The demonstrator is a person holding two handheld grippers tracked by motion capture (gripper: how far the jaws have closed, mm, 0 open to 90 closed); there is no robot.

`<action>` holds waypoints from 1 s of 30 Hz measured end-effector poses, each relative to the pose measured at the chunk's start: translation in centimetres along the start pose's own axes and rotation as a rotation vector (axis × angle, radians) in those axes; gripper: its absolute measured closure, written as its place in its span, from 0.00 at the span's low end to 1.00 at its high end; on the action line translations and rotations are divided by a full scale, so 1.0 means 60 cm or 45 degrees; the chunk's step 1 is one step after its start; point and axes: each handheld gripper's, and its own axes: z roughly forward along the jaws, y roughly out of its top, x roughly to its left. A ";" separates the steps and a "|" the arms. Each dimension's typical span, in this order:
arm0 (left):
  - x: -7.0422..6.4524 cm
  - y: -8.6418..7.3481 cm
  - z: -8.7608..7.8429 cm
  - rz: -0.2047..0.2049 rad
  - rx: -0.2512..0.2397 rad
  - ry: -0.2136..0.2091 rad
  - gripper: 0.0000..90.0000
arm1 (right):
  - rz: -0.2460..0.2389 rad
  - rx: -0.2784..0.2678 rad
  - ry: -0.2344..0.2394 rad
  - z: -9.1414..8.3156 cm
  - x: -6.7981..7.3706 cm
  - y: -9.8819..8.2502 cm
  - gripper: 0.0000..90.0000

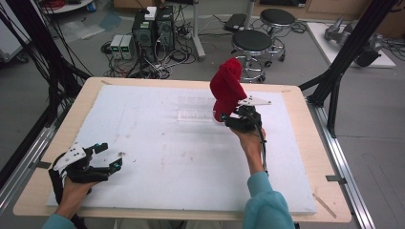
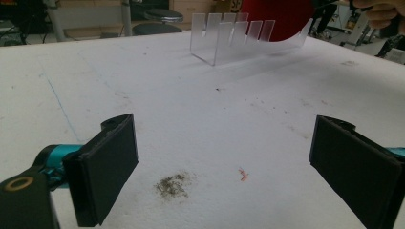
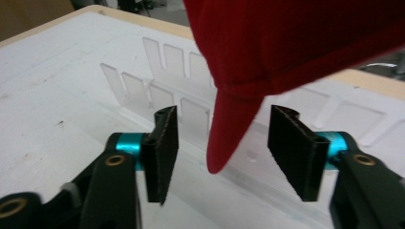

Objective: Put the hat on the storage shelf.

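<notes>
A: How do the 2 hands sit?

B: The right gripper [image 1: 237, 116] is held out over the far middle of the white surface [image 1: 157, 157], forearm stretched forward in a teal sleeve [image 1: 265, 205]. The left gripper [image 1: 106, 156] lies low near the near-left corner, pointing toward the middle, its hand just inside the surface's edge.

A: And the jaws?

B: The left jaws stand wide apart with bare foam between them. The right jaws are parted too; in the right gripper view a pointed tip of the red cloth [image 3: 229, 138] hangs in the gap, and neither pad presses on it.

A: Where is the cloth then?

B: It stands up in a tall bunch just above the right gripper in the high view [image 1: 227, 86], over the clear slotted rack [image 1: 196, 109]. What bears it I cannot tell.

A: Room to move?

B: Plenty. The near and left stretches of foam are open, with small specks of dirt [image 2: 173, 185] just ahead of the left gripper. The wooden rim [image 1: 313, 143] shows along the right edge.

A: How does the cloth look?

B: Deep red, soft, folded, with a stitched hem visible above the tip.
</notes>
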 end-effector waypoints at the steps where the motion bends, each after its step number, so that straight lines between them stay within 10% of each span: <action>1: 0.000 0.000 0.000 0.000 -0.001 0.002 0.11 | -0.013 -0.008 -0.018 -0.010 0.002 0.002 0.46; 17: -0.002 -0.002 -0.005 0.016 -0.036 0.008 0.11 | -0.013 -0.196 -0.080 -0.158 0.016 -0.021 0.27; 30: -0.009 -0.007 -0.012 0.058 -0.105 0.054 0.11 | 0.003 -0.351 -0.109 -0.236 0.024 -0.105 0.18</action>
